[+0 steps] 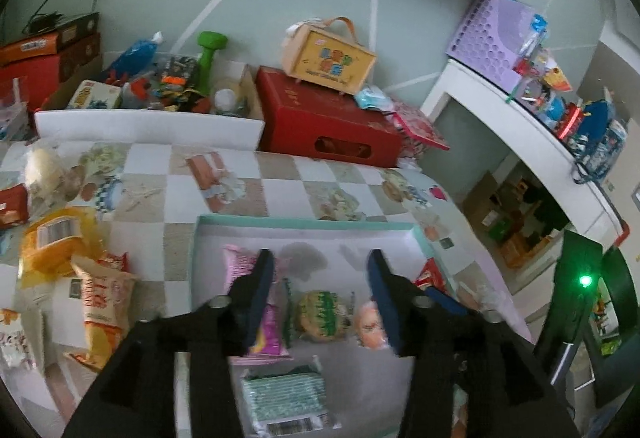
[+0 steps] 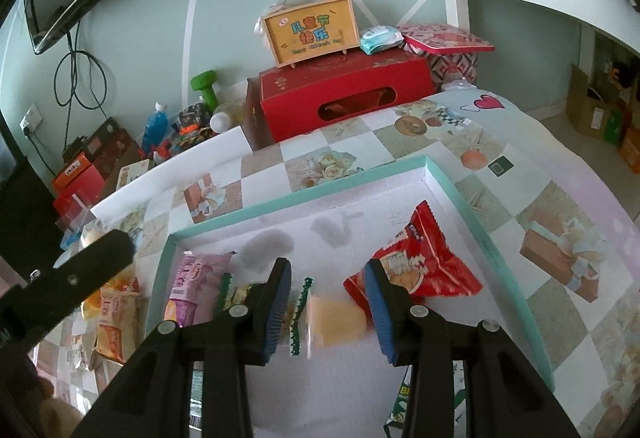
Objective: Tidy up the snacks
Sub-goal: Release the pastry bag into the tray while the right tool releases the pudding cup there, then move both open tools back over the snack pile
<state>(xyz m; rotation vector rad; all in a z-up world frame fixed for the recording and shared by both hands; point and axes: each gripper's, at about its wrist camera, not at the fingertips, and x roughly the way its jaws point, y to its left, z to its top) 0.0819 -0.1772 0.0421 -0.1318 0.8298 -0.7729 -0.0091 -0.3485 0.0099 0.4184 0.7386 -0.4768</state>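
Left wrist view shows your left gripper [image 1: 322, 264] over the teal-rimmed tray [image 1: 304, 224], jaws apart and holding nothing; a pink packet [image 1: 240, 262], a green-wrapped cake [image 1: 323, 314] and a striped packet [image 1: 286, 398] lie inside. Your right gripper [image 2: 330, 278] stands apart over a yellow cake [image 2: 338, 322], pads not pressing; a red packet [image 2: 424, 262] lies beside it. More snacks [image 1: 100, 302] sit at the checked tablecloth's [image 1: 280, 177] left edge. A red box [image 2: 344, 93] stands against the green wall [image 2: 240, 17].

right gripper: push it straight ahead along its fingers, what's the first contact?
Probably the clear-wrapped yellow cake lying between the right gripper fingers on the floor of the teal-rimmed box. The red snack bag sits just right of that line. Depth is uncertain.
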